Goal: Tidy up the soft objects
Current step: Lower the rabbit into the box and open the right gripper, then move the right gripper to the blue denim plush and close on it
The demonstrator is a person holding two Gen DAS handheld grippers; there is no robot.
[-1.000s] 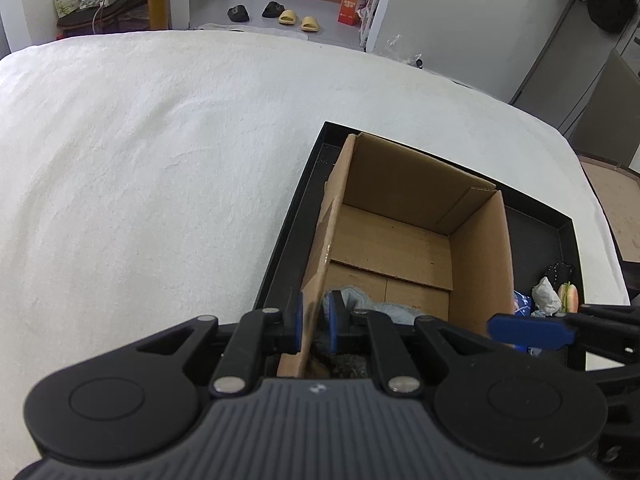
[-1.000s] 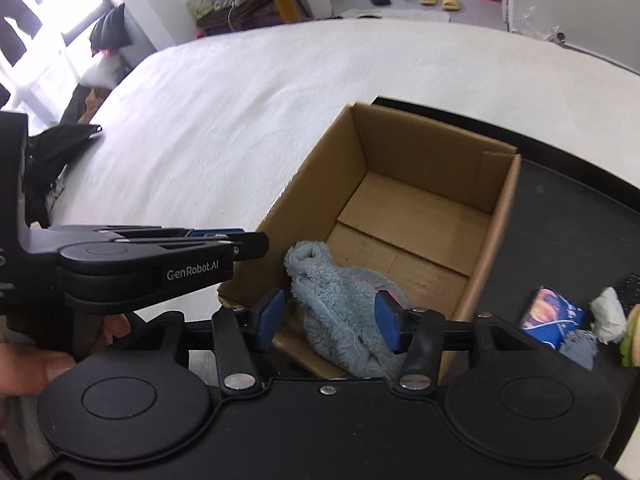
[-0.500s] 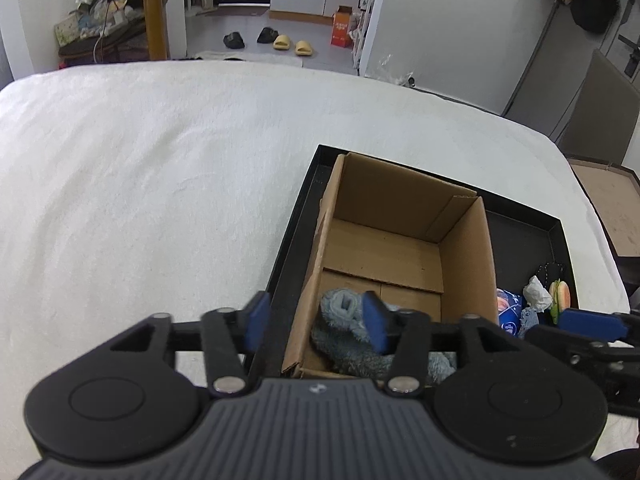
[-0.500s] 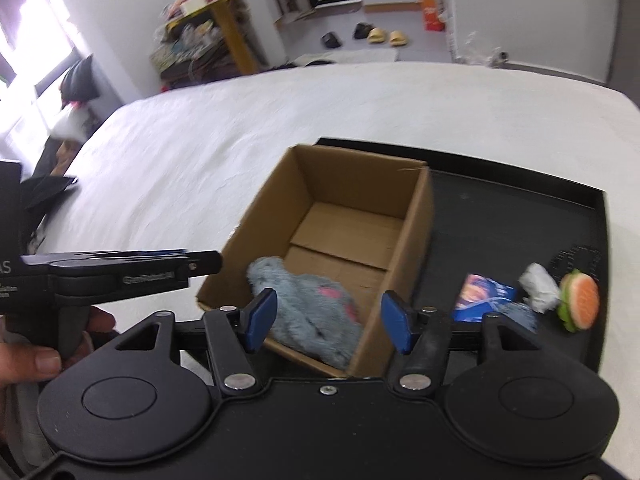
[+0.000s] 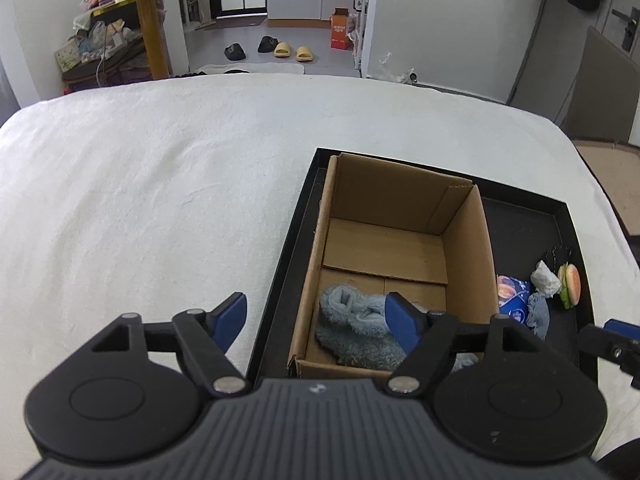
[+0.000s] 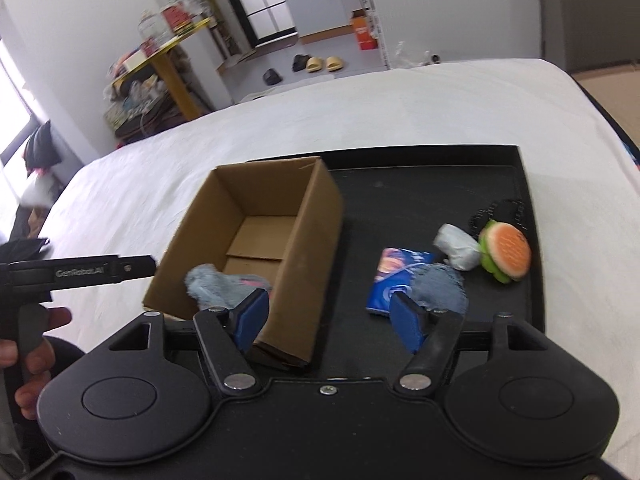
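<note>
While burger toy (image 6: 506, 249) crowds blue packet (image 6: 394, 280), fuzzy sock (image 5: 360, 330) fills box (image 5: 466, 248).

Soft, even daylight fills the room, brightest from a window (image 6: 12, 92) at far left. The right wrist view is slightly motion-blurred. Fisheye distortion bends both views' edges.

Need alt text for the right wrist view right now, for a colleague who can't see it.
The right tongs, open and empty, point at a black tray on a white bed. A cardboard box there holds a fluffy blue sock; to its right lie a blue packet, a white wad and a burger toy.
</note>
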